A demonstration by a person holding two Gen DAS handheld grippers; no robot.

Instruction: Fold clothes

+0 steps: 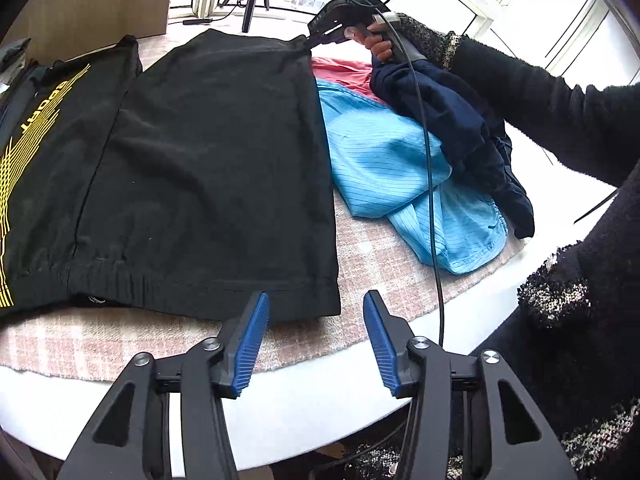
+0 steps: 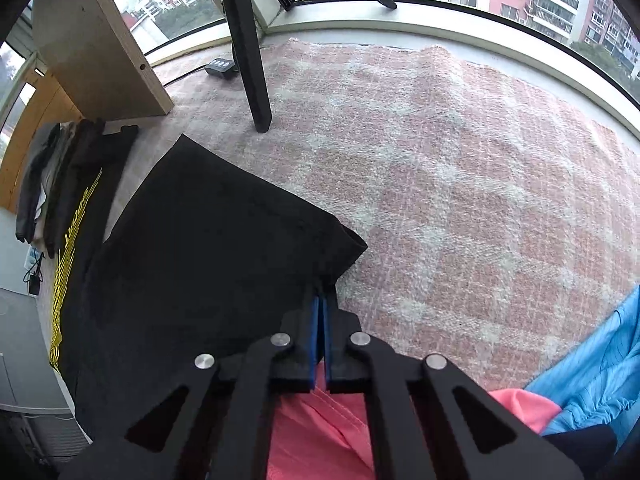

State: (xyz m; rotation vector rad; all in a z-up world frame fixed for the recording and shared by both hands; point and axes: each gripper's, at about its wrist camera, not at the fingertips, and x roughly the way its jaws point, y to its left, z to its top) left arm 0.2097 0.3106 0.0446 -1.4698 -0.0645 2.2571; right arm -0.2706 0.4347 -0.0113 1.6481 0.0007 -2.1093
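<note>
Left wrist: left gripper (image 1: 316, 344) spread wide, empty, hovering just short of the near hem of the black shorts (image 1: 208, 168), which lie flat on the pink rug (image 1: 380, 264). Blue garment (image 1: 384, 160) heaped beside them. Right gripper (image 1: 310, 42) sits at the far corner.

Right wrist: right gripper (image 2: 322, 300) pinched tight on that corner of the shorts (image 2: 208, 240). Cloth looks light, limp, not slippery; corners and hem seem the best holds.
</note>
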